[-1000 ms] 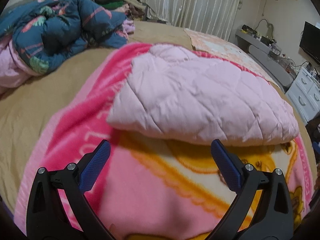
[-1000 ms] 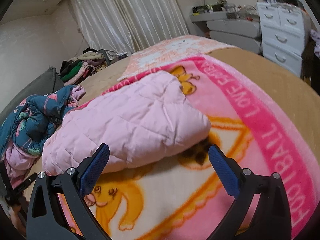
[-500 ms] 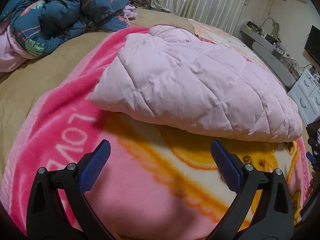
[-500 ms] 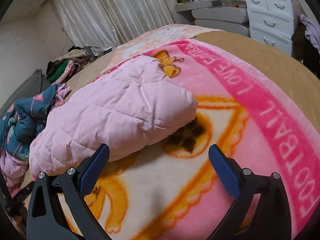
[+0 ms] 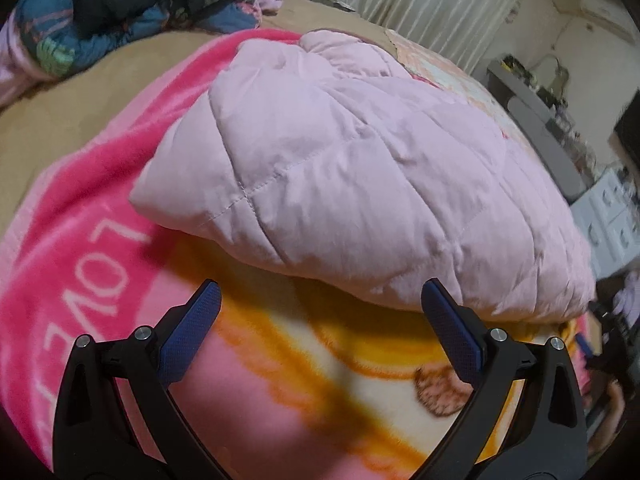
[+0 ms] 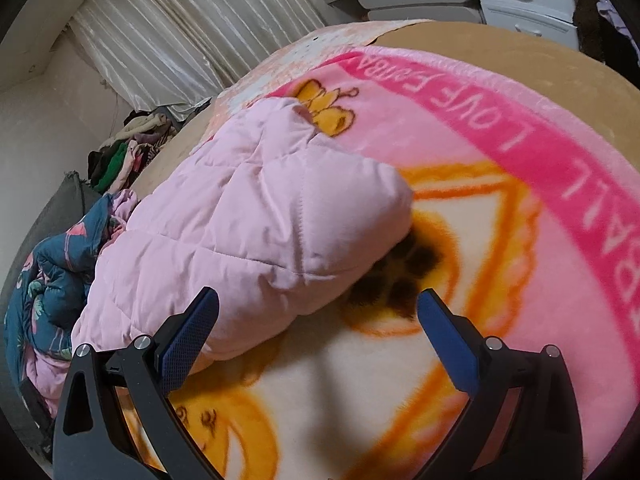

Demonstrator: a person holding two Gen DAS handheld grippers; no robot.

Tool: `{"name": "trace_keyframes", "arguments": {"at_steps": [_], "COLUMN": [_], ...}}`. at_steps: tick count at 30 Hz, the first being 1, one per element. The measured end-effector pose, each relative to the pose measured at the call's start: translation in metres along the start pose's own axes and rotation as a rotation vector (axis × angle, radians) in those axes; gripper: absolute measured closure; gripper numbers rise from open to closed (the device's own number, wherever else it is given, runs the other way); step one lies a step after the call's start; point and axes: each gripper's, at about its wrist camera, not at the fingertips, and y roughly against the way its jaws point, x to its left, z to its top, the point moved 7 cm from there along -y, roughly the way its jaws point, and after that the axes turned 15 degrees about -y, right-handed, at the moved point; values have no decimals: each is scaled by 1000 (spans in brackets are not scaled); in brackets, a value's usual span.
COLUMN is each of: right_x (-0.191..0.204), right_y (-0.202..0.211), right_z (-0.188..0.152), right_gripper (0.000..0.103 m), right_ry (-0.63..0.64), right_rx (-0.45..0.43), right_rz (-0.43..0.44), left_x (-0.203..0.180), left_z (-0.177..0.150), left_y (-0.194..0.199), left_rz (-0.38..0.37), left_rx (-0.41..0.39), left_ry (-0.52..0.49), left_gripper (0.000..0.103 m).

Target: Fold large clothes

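So both grippers have moved in closer since a second ago, and the puffy pale-pink quilted jacket (image 5: 352, 184) fills way more of each view now. It's folded into a chunky bundle with stitched diamond seams, lying on the fuzzy pink-and-orange cartoon fleece blanket (image 5: 280, 380) on the bed. Left gripper (image 5: 320, 320) is spread wide with nothing in it, just short of the jacket's near edge. Right gripper (image 6: 318, 322) is also wide open and empty.

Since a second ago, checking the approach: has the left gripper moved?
Yes. The left gripper has closed in on the folded pale pink quilted jacket, whose near edge on the pink cartoon blanket now meets its fingertips.
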Motion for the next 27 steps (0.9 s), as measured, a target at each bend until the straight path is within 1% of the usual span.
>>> {"name": "trace_keyframes", "arguments": {"at_steps": [4,7,9,12,16,20,23,25,27], "right_x": [7,14,17,21,22,19,18,20,24], "right_y": [-13,-21,-25,-32,-44,-59,-67,-70,-69], "right_z": [1,3,4,8,12,14,16,18,18], "right_gripper": [4,4,4,4,4,4,4,4,10], "right_ry": [4,-2,-6,-12,-30,-75,-90,-86,-62], "right_rx": [14,29,37,40,52,85,90,83,72], "right_rz": [9,29,35,36,40,72,92,97,101], "left_x": [10,18,20,25,24,26,26,23,17], "left_z": [6,14,19,28,38,42,46,49,52], "left_y": [-8,-17,-22,-29,-39,-47,-54,-54,-54], "left_rz": [-57,-116,-133,-138,-132,-136,-141,-135,-107], "left_rx": [-6,-10,-19,-36,-49,-62,-70,-78,-91], "left_ry": [96,189,226,266,277,291,296,282,239], "left_gripper": [9,9,8,8,8,8,8,8,13]}}
